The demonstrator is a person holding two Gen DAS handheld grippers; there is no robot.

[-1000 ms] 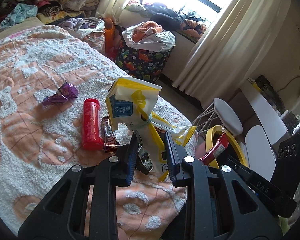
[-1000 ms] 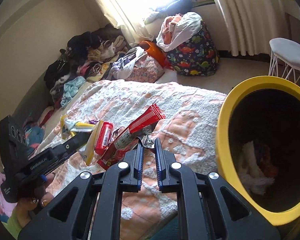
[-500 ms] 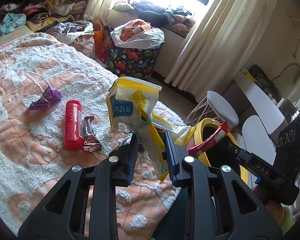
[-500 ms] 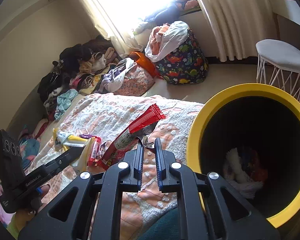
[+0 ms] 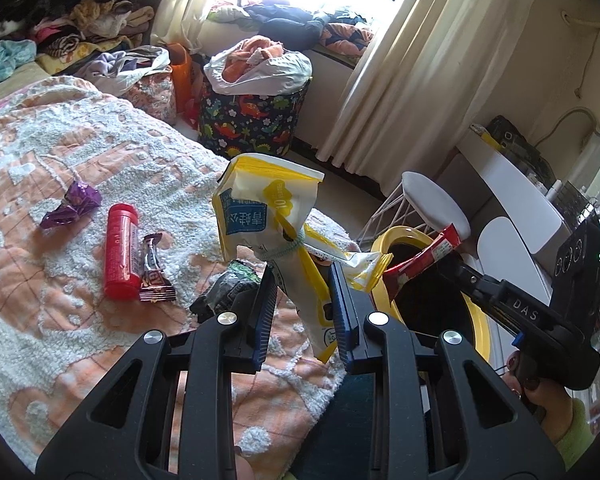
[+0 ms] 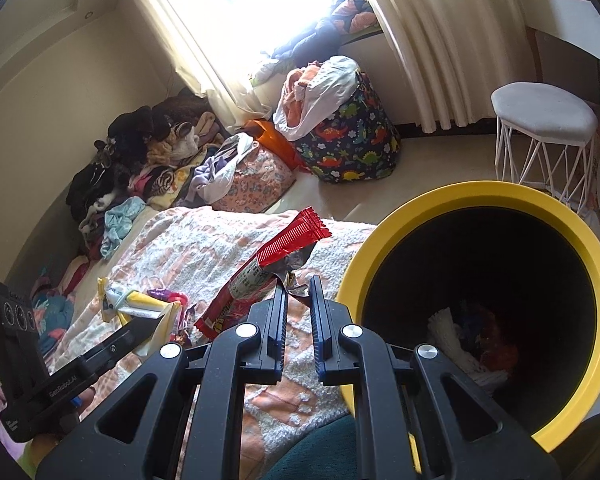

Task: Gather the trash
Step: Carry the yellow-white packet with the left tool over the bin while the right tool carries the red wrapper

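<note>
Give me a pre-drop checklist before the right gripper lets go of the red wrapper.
1. Right gripper pinches the red wrapper: ok.
2. Wrapper over the yellow bin: not ok in the right wrist view, where it hangs left of the rim, over the bed; the left wrist view shows it across the opening.
3. Bin has room: ok, only some trash at the bottom.
4. Left gripper holds the yellow bag: ok.
5. Bag clear of the bin opening: cannot tell, its corner sits at the rim.
6. Trash left on the bed: not ok, red tube and purple wrapper remain.
</note>
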